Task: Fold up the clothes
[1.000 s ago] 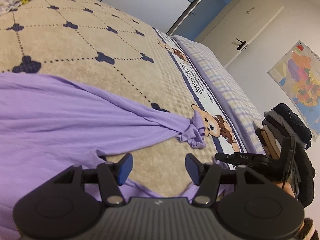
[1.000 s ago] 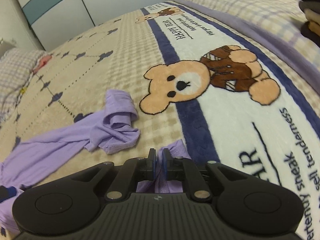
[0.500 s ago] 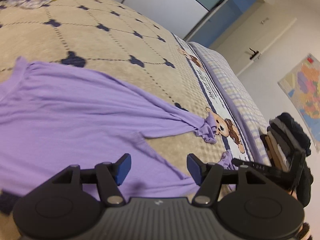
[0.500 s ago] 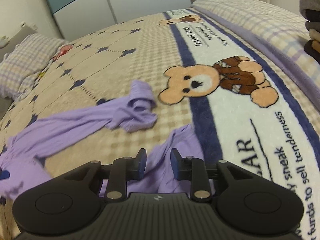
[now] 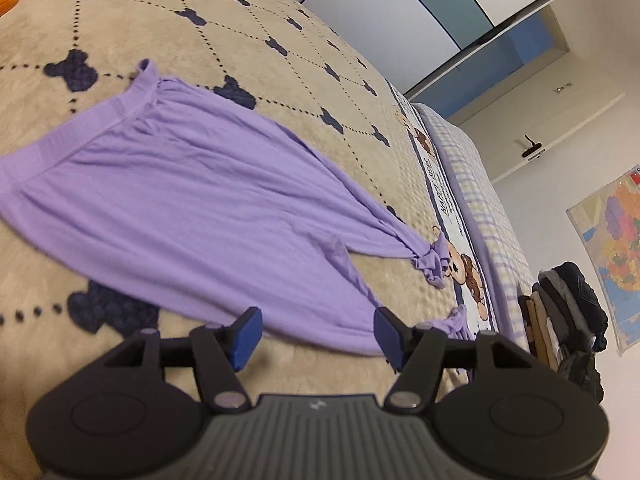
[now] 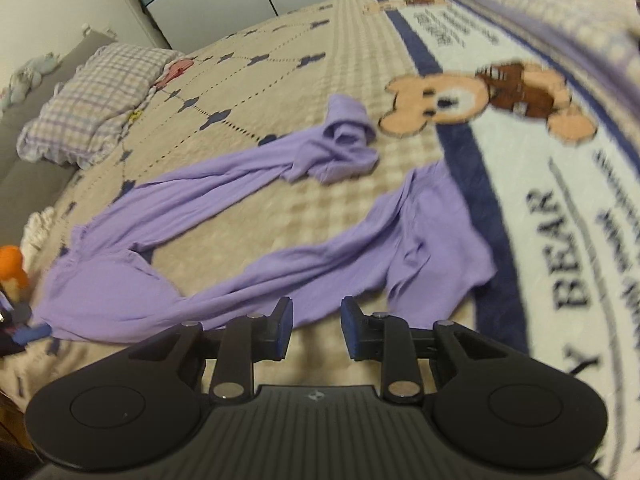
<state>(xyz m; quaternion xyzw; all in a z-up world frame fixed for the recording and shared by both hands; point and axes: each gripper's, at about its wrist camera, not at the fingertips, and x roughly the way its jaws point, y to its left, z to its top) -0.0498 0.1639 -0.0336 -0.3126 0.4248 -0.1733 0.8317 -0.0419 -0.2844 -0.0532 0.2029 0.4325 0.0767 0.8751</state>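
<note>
Purple trousers [image 5: 208, 200] lie lengthwise — legs toward bear border; both grippers' jaws apart, empty.

Open beige blanket [image 5: 280, 28] from 10 to 12 o'clock beyond the purple trousers [image 5: 192, 200]. Blocked at 3 o'clock by stacked folded clothes [image 5: 568, 312]; at 10 o'clock, a checked pillow [image 6: 92, 100].

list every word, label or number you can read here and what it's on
"BEAR" – large dark letters on the white band of the bear blanket, right wrist view.
A lone "Y" just before it; the rest of that word is cut off.
Smaller lines of print beside "BEAR": blurred, unreadable.
Print on the same band in the left wrist view: too small to read.
Wall map: labels too small to read.
</note>
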